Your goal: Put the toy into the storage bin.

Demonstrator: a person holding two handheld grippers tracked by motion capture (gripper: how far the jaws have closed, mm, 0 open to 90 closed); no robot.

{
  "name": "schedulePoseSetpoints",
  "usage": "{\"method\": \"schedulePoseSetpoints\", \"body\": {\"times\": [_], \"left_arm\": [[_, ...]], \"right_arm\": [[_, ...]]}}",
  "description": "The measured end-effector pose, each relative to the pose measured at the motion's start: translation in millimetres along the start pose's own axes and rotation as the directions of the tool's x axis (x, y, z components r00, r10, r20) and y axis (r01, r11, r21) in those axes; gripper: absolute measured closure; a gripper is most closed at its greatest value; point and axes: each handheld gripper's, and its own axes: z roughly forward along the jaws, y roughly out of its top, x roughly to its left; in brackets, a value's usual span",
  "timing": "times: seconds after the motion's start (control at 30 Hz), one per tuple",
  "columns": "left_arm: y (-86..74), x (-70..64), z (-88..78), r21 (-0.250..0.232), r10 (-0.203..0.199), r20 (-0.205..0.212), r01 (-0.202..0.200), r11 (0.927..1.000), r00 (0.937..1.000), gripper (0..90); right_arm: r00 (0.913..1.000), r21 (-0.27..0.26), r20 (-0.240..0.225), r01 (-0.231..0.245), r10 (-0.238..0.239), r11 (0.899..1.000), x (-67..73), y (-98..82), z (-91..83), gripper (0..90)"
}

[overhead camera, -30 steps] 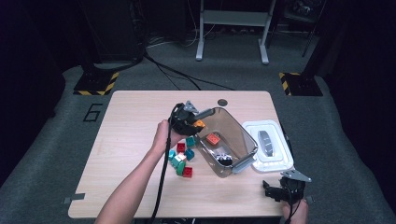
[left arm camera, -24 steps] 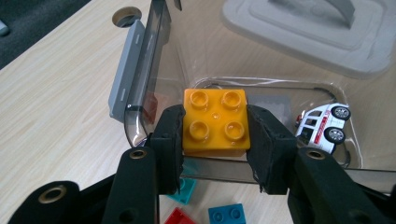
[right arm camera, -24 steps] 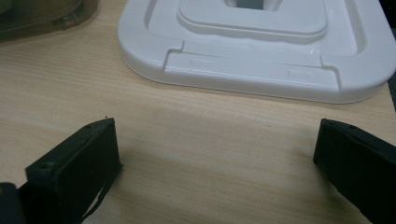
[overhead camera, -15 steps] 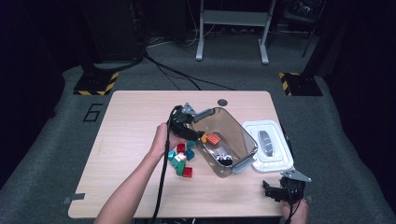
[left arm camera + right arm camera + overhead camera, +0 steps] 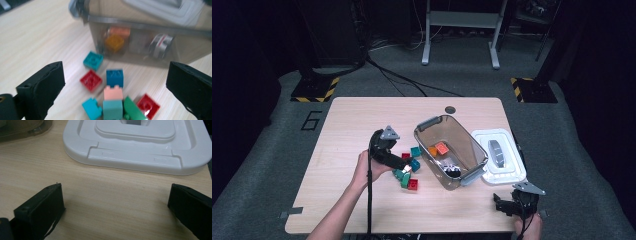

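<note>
My left gripper [image 5: 404,162] hovers low over a heap of small bricks left of the clear tub [image 5: 427,122]. Its jaws have just been opening and stand wide, gripping nothing. In the left gripper view [image 5: 116,75], a blue brick [image 5: 114,77], a red brick [image 5: 91,80], a teal brick [image 5: 93,60] and a pink-on-teal stack [image 5: 113,93] lie on the table ahead of them. Inside the tub are an orange brick [image 5: 433,150], a salmon brick [image 5: 441,147] and a black-and-white piece [image 5: 452,171]. My right gripper [image 5: 499,204] rests open at the table's front right corner, nothing between its jaws [image 5: 115,195].
A white lid [image 5: 507,172] lies flat right of the tub, just ahead of the right gripper [image 5: 135,147]. A green brick [image 5: 401,175] and a second red brick [image 5: 413,184] lie at the heap's near side. The table's front edge runs right beside the right hand.
The left gripper let an orange brick drop into the tub, then drew back left and down to the heap with its jaws spread. The right gripper has not moved.
</note>
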Motion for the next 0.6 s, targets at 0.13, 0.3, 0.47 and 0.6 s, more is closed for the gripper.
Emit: {"method": "schedulePoseSetpoints", "body": {"times": [0.13,0.3,0.47,0.6], "left_arm": [[-20.1,-4.6,8.8,0.03,-0.021,-0.014,0.022,0.9993,0.9997,0.3],[-36.1,-17.2,21.9,0.068,-0.001,-0.027,0.003,0.9977,0.9996,0.4],[-46.2,-23.8,29.3,0.098,-0.01,-0.03,0.013,0.9951,0.9995,14.0],[-52.0,-26.7,34.9,0.137,-0.003,-0.008,0.004,0.9906,1.0,23.1]], "right_arm": [[1.0,0.0,0.0,0.0,0.0,1.0,0.0,0.0,0.0,0.0],[1.0,0.0,0.0,0.0,0.0,1.0,0.0,0.0,0.0,0.0],[1.0,0.0,0.0,0.0,0.0,1.0,0.0,0.0,0.0,0.0],[1.0,0.0,0.001,-0.001,0.001,1.0,-0.1,0.0,0.0,0.0]]}}
